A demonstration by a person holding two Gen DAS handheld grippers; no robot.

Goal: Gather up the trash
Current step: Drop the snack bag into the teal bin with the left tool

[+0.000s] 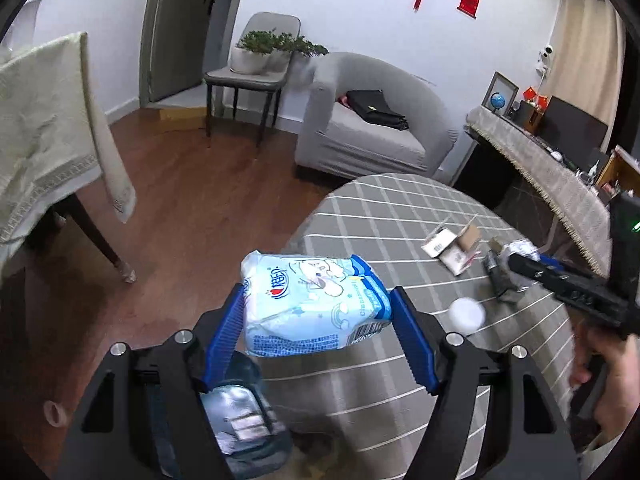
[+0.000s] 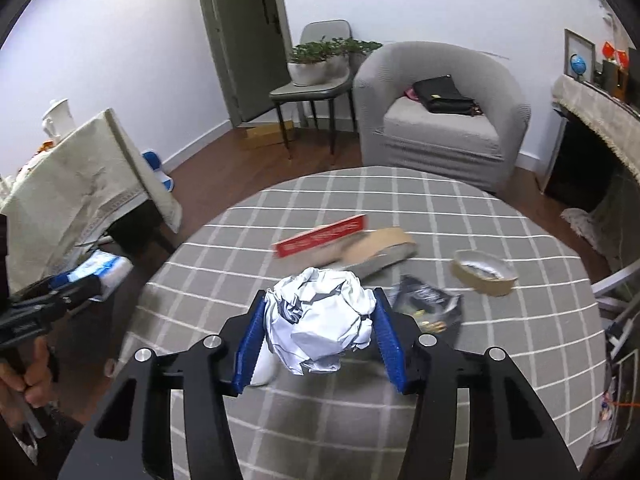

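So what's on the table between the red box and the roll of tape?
In the right wrist view, a flattened brown cardboard piece lies between the red box and the tape roll, on the checked tablecloth.

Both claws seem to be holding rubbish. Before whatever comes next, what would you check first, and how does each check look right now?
1. Left gripper clamps the blue tissue pack: ok.
2. Right gripper clamps the crumpled paper ball: ok.
3. Bin below the pack: ok.
4. Pack clear of the table edge: cannot tell.
5. Table cleared: not ok, tape roll and black wrapper remain.
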